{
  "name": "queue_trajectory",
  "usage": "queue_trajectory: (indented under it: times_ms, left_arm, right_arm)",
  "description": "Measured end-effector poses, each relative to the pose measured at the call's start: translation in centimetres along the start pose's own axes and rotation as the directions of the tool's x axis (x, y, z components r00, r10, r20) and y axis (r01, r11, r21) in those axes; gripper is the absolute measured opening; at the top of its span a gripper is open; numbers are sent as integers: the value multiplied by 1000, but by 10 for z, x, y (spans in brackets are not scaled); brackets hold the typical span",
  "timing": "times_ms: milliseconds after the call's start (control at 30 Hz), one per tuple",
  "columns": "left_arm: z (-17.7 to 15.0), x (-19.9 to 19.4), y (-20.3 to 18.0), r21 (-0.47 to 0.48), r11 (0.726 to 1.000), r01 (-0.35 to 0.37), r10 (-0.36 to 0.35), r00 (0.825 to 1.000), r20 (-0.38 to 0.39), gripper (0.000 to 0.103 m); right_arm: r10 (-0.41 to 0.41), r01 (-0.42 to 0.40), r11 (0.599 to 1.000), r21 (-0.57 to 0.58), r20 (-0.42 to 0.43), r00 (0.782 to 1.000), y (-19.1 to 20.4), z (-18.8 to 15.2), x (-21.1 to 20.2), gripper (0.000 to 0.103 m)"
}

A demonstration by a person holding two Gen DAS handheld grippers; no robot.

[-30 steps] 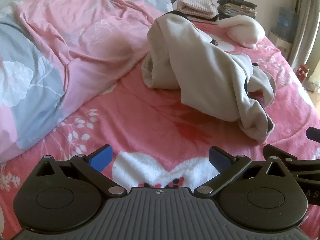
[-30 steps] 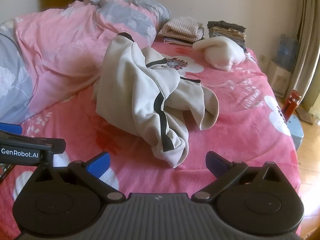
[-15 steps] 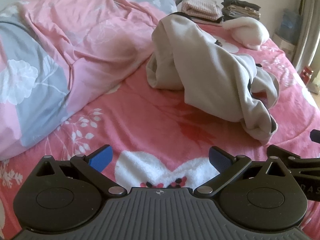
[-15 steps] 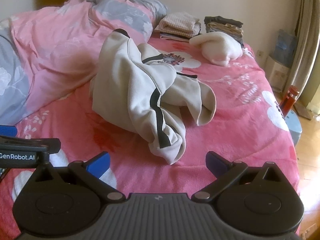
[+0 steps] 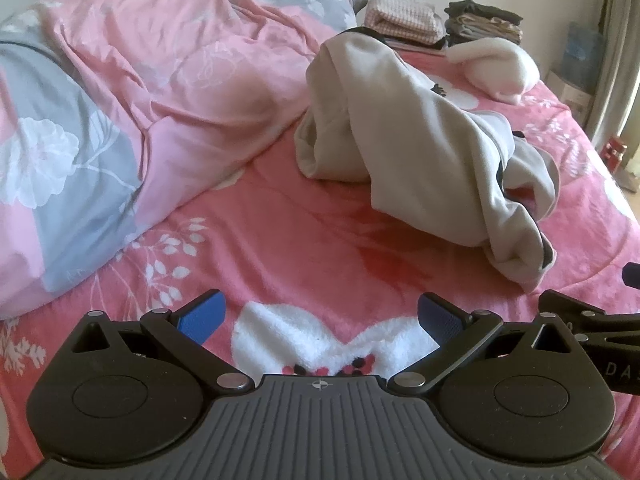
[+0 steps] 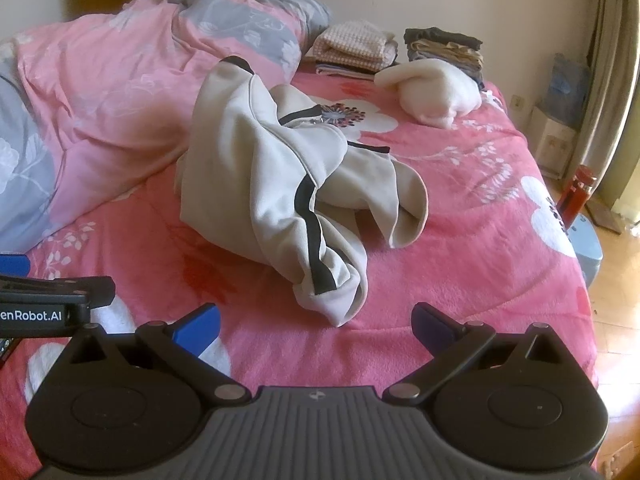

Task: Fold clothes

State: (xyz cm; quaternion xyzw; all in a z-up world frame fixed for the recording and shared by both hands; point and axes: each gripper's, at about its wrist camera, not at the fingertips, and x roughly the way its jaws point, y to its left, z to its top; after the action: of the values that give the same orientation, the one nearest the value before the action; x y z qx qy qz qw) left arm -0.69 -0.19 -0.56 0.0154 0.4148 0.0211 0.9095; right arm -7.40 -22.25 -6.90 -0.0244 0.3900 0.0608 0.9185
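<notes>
A crumpled beige garment with black stripes (image 5: 420, 148) (image 6: 280, 184) lies in a heap on the pink flowered bed cover (image 5: 304, 248) (image 6: 460, 248). My left gripper (image 5: 320, 320) hovers open over the cover, well short of the heap, with nothing between its blue pads. My right gripper (image 6: 316, 328) is open too, just in front of the garment's near end and not touching it. Part of the right gripper shows at the right edge of the left wrist view, and the left gripper's body shows at the left edge of the right wrist view.
A rumpled pink and grey duvet (image 5: 120, 112) (image 6: 100, 92) fills the bed's left side. At the far end sit two stacks of folded clothes (image 6: 356, 46) (image 6: 444, 46) and a white fluffy bundle (image 6: 436, 92). A red bottle (image 6: 576, 192) and a blue stool (image 6: 584, 240) stand beyond the bed's right edge.
Both grippers have drifted slightly toward the garment and stay open. The garment has not moved.
</notes>
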Motion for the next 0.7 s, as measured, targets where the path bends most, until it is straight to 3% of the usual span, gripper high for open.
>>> queue_trajectory:
  times_ms: [700]
  left_arm:
    - [-1,2,-2,3,1000,8,-8,1000,-15,103]
  right_arm:
    - [-8,8,1000,6,-27,1000,0,-1,3,103]
